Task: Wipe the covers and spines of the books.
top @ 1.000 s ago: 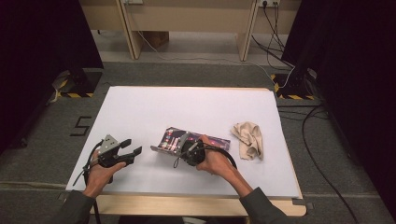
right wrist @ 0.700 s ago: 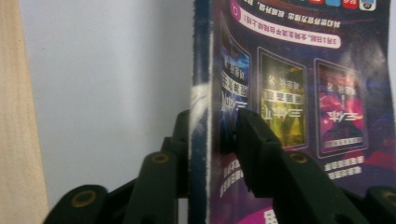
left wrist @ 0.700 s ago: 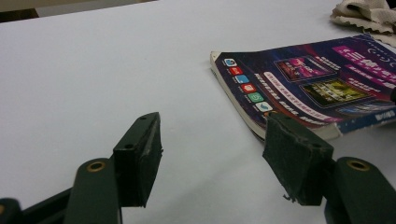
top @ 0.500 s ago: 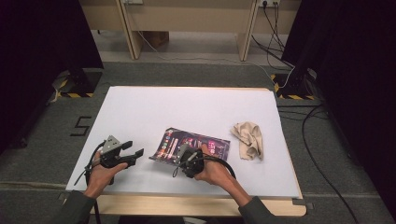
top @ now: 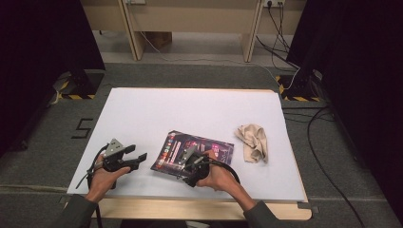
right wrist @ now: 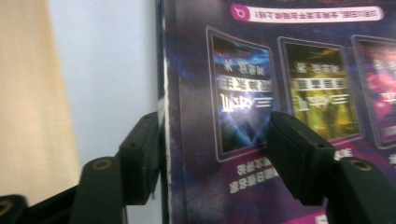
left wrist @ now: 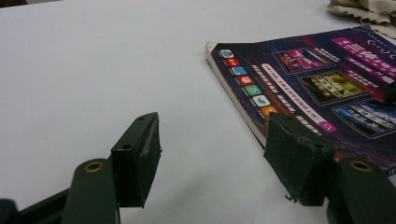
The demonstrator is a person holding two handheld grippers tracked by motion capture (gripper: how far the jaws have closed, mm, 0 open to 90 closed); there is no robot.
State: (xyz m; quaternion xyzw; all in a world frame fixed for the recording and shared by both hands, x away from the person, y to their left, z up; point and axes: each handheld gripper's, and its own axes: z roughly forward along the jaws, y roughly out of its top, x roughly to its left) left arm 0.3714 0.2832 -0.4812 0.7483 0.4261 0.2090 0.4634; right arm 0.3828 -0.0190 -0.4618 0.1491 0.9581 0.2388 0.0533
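High view: magazine [top: 195,151] flat on counter [top: 190,114] | right claw [top: 186,167] just released it, jaws opening | left claw [top: 138,158] released, empty | pickup left.

High view: fixed above person's side, faces forward and down, far off; takes in whole white rectangular table [top: 190,114], floor beyond at 12 o'clock.

Left gripper view: rides low over tabletop, close, looks between own two black jaws toward glossy dark purple printed magazine [left wrist: 322,88] at 2 o'clock; crumpled beige cloth [left wrist: 364,11] at far 1 o'clock.

Right gripper view: very near, looks down on magazine [right wrist: 280,93], its edge running 12 to 6 o'clock.

Shared: all three views take in magazine and table; high view and left gripper view share cloth [top: 253,141].
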